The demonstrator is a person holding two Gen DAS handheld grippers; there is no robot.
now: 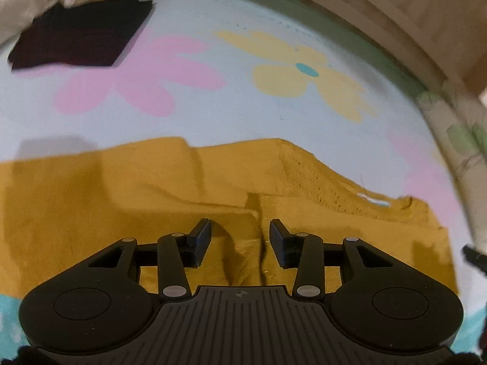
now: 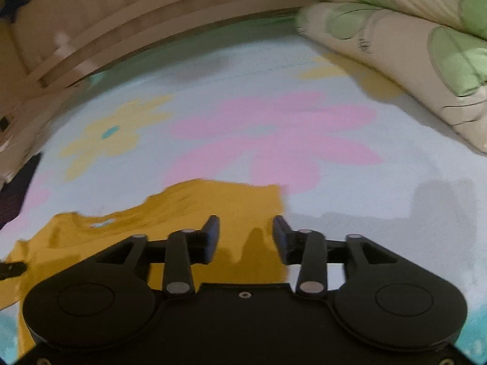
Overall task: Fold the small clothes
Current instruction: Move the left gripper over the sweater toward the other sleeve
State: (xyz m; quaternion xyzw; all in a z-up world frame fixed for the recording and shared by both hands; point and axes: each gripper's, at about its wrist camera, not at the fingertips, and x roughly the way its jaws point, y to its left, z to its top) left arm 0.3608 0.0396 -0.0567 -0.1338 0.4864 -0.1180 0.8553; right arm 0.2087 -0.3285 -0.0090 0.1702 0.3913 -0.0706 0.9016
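Note:
A mustard-yellow small garment (image 1: 121, 200) lies partly folded on a pale blue flowered bedsheet (image 1: 243, 115); its neck label shows at the right. My left gripper (image 1: 240, 231) is open just above the garment's middle, over a raised crease, holding nothing. In the right wrist view the same garment (image 2: 194, 210) lies at lower left. My right gripper (image 2: 246, 231) is open over the garment's right edge, holding nothing. A dark folded cloth (image 1: 82, 36) lies at the far left of the bed.
A wooden bed frame (image 1: 395, 15) curves along the far side. A rolled beige quilt with green prints (image 2: 411, 51) lies at the far right. The sheet (image 2: 304, 127) bears pink and yellow flowers.

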